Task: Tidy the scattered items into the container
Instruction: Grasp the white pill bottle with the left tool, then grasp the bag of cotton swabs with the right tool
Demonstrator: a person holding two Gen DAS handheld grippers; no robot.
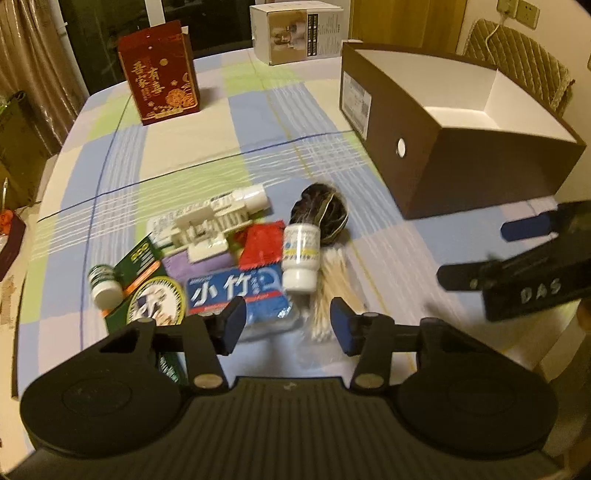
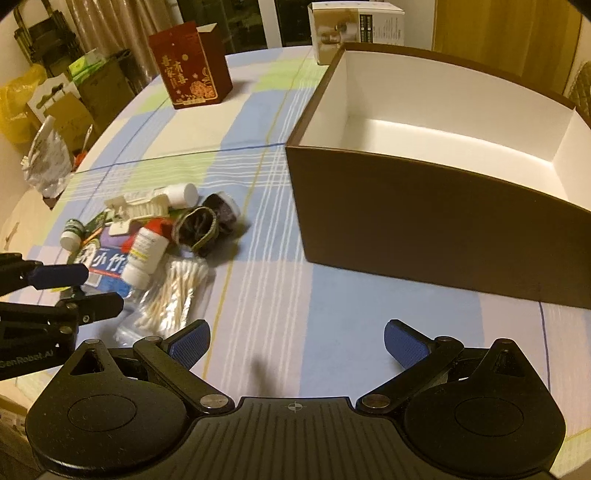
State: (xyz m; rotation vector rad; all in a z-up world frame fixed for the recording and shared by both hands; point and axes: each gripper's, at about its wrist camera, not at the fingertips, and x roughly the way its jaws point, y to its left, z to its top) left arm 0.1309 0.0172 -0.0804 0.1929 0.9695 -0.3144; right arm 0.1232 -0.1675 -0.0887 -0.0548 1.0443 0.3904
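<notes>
A pile of small items lies on the checked tablecloth: a white pill bottle, a blue packet with white characters, a bag of cotton swabs, a dark pouch, a white plastic clip piece, a red wrapper and a small green-capped bottle. The brown box with a white inside stands open to the right. My left gripper hovers open just before the pile. My right gripper is open over bare cloth.
A red gift box with gold print and a white product carton stand at the far side of the table. Bags and cartons crowd the left beyond the table edge. A padded chair back is behind the brown box.
</notes>
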